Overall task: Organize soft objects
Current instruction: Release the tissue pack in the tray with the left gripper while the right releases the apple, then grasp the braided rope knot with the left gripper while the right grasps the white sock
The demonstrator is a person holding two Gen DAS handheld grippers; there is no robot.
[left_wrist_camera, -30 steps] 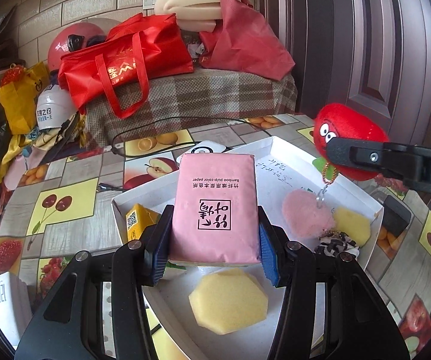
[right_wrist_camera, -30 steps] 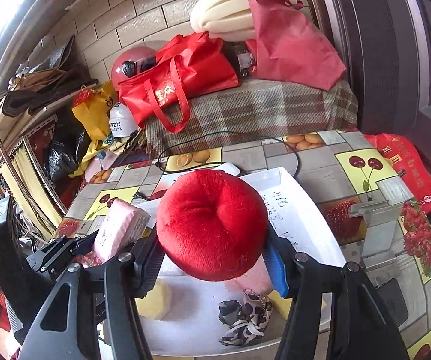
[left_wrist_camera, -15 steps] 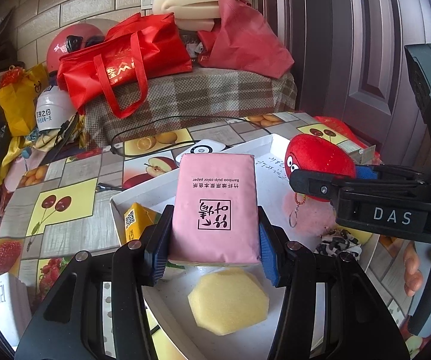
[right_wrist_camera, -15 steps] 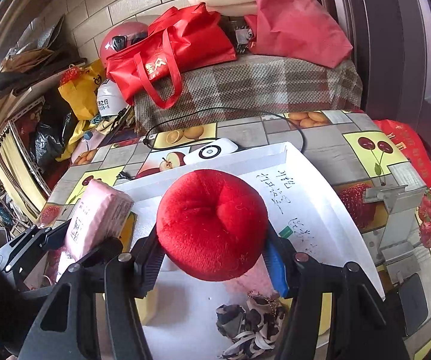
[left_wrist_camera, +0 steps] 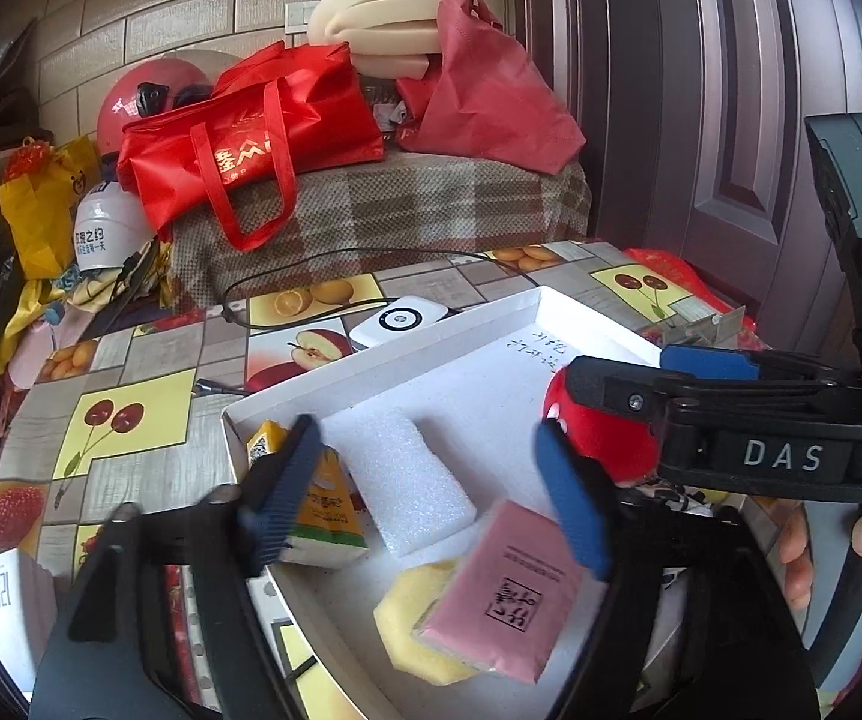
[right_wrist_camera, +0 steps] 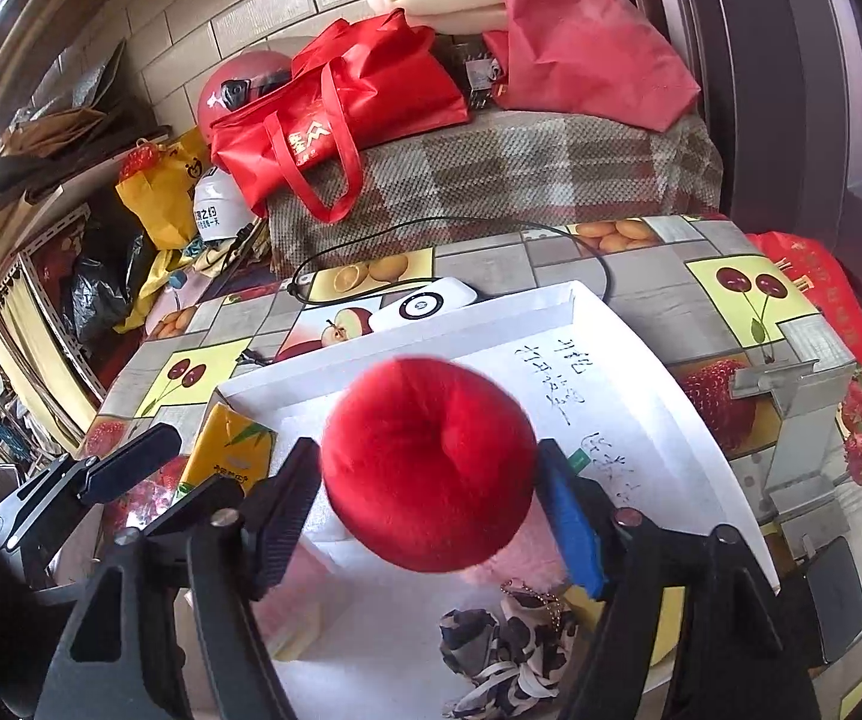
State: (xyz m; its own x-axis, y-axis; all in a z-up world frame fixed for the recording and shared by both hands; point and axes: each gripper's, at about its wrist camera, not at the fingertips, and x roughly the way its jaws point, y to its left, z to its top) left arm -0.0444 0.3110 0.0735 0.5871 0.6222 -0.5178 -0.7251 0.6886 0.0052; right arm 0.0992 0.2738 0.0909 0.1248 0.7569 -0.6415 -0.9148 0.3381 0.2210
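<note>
My left gripper is open and empty above the white tray. The pink tissue pack lies tilted in the tray, resting on a yellow sponge. A white foam block and a yellow tissue pack lie beside them. My right gripper is shut on the red plush apple, low over the tray; it also shows in the left wrist view. A pink fluffy heart and a leopard scrunchie lie under it.
The tray sits on a fruit-pattern tablecloth. A white power bank with a black cable lies behind the tray. Red bags, a helmet and foam pile on a plaid-covered stand at the back. A metal bracket stands right.
My left gripper has opened and the pink tissue pack has dropped into the tray onto the yellow sponge. My right gripper has lowered the red plush apple further into the tray.
</note>
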